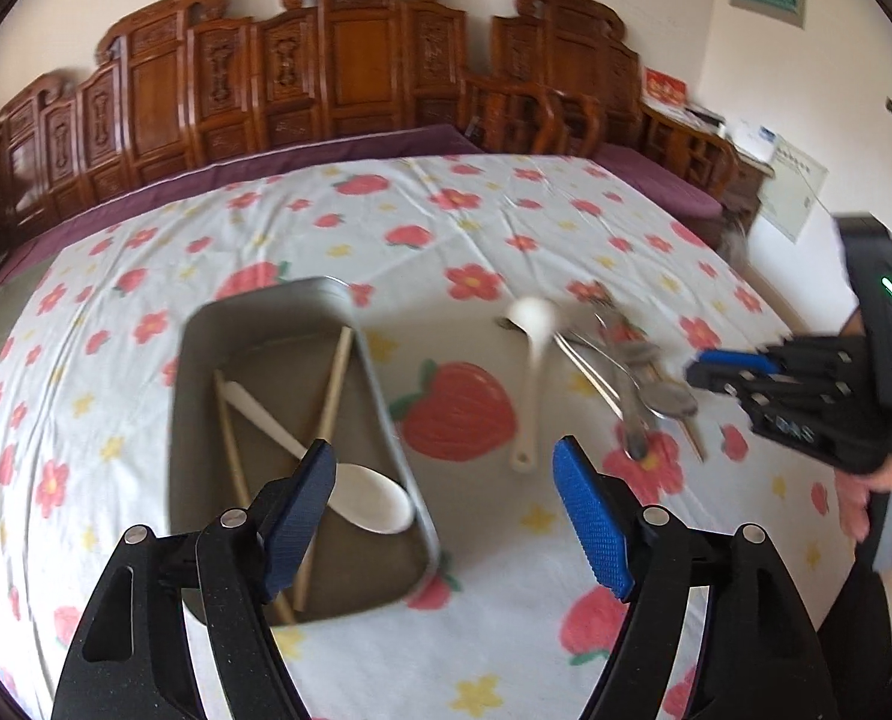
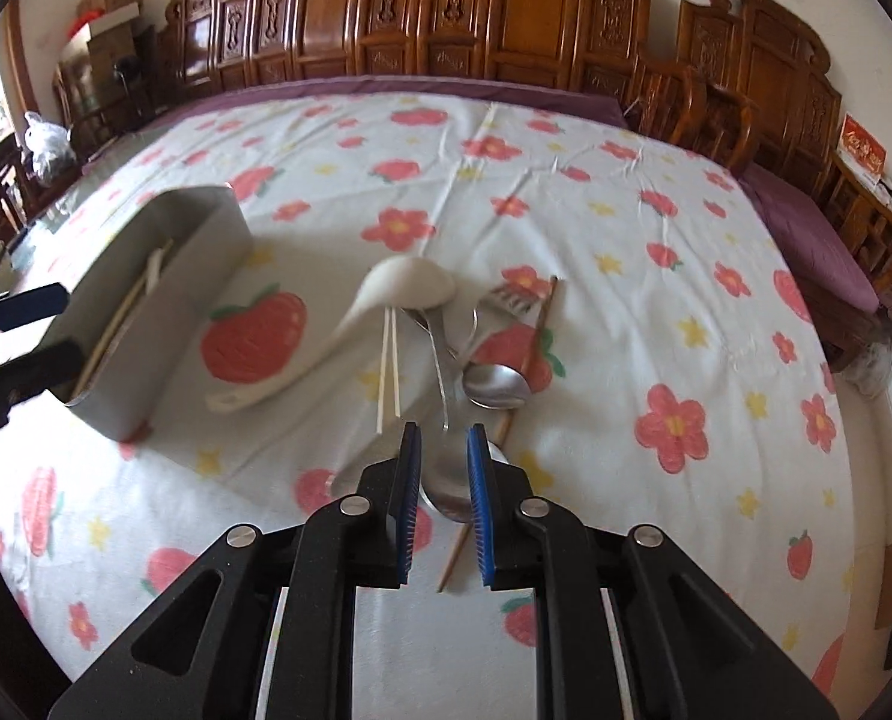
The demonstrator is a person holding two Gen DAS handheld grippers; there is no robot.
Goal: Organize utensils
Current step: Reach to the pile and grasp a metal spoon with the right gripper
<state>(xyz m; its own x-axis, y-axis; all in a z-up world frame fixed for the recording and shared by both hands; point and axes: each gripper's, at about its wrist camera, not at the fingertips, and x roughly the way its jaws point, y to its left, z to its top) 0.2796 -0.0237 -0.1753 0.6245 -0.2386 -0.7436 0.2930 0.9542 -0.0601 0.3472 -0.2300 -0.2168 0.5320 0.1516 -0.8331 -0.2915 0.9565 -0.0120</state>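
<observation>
A grey metal tray (image 1: 206, 360) lies on the flowered cloth. It holds a white spoon (image 1: 374, 498) and wooden chopsticks (image 1: 332, 384). My left gripper (image 1: 444, 450) hovers over the tray's near right edge, open wide and empty. To the right lie a white ladle (image 1: 533, 360) and a heap of metal spoons (image 1: 656, 384). In the right wrist view the ladle (image 2: 410, 282), pale chopsticks (image 2: 389, 360), a fork (image 2: 509, 300) and a metal spoon (image 2: 497, 384) lie ahead. My right gripper (image 2: 443, 429) hangs low over another metal spoon (image 2: 446, 495), its jaws a narrow gap apart and not pressing on it.
Carved wooden screens (image 2: 524, 12) and chairs (image 1: 530, 114) line the far side of the table. A purple-cushioned bench (image 2: 812, 234) stands to the right. A person's hand (image 1: 878, 492) grips the right tool. The tray (image 2: 164, 324) sits left of the heap, with the left gripper (image 2: 26, 312) beside it.
</observation>
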